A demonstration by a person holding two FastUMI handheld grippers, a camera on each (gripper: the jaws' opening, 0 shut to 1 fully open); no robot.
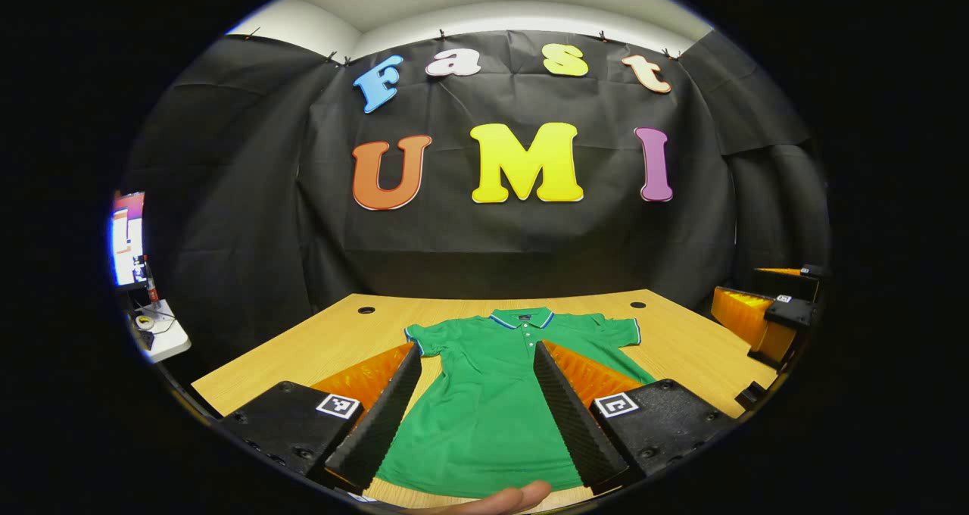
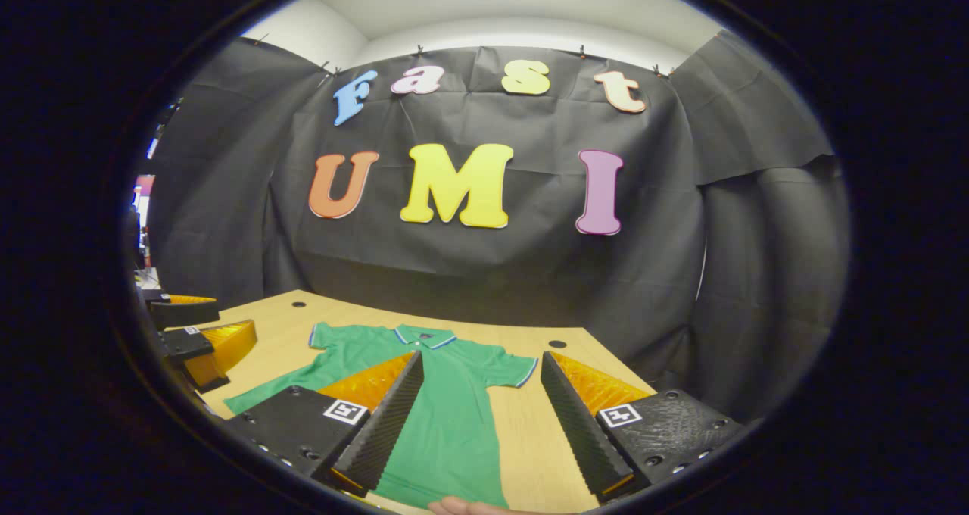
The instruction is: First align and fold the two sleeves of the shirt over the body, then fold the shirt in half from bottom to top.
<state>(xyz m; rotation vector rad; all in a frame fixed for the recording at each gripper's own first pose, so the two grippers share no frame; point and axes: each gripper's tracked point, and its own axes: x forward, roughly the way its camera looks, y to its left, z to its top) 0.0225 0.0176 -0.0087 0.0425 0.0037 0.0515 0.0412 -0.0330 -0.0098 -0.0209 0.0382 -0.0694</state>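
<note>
1. both jaws stand wide apart and empty: left hand-held gripper (image 1: 475,416) above the shirt (image 1: 496,394), right hand-held gripper (image 2: 481,424) over its edge.
2. shirt lies flat on the counter (image 1: 318,341), sleeves unfolded; pinch each sleeve (image 2: 509,367) at its cuff.

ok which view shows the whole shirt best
The left gripper view: the shirt lies flat and centred on the table, collar, both sleeves and bottom edge showing between the open left gripper. In the right gripper view the shirt sits off to the left, partly behind a finger.
</note>
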